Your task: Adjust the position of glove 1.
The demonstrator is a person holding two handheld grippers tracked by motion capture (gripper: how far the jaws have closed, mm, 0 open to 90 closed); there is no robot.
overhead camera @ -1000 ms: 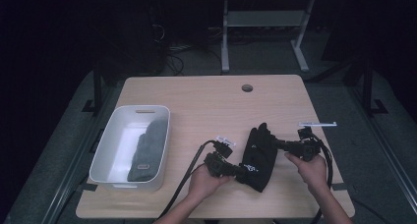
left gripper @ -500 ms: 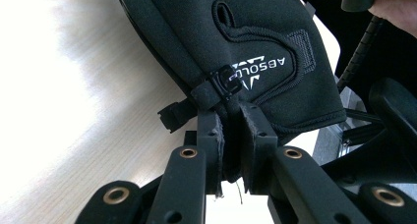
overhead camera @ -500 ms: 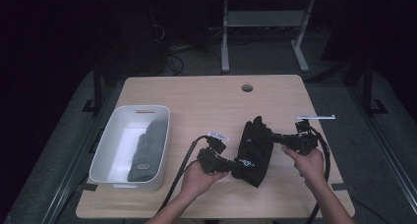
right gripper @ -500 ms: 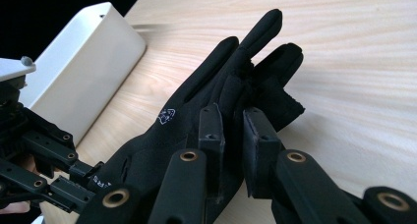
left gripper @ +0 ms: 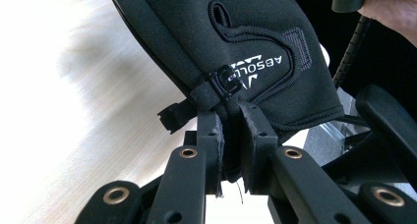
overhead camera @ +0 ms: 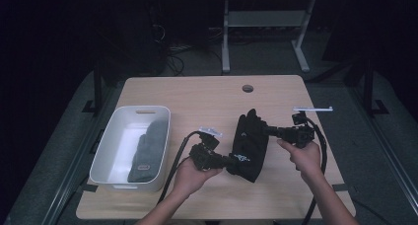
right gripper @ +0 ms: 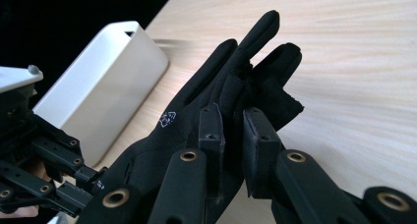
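Gripping the black glove (overhead camera: pixel 250 146) at cuff and fingers, your left hand-held gripper (overhead camera: pixel 227 162) and right hand-held gripper (overhead camera: pixel 265 130) hold it stretched above the table (overhead camera: pixel 207 94), ready for the white bin (overhead camera: pixel 106 151).

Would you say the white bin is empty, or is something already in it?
Not empty: a grey glove lies flat inside the white bin, along its right side.

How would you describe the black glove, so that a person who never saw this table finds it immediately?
Start at the wooden table and look right of the white bin. There the black glove hangs between the left gripper, shut on its cuff, and the right gripper, shut on its fingers. Unlike the grey glove lying in the bin, it is black with white print near the cuff.
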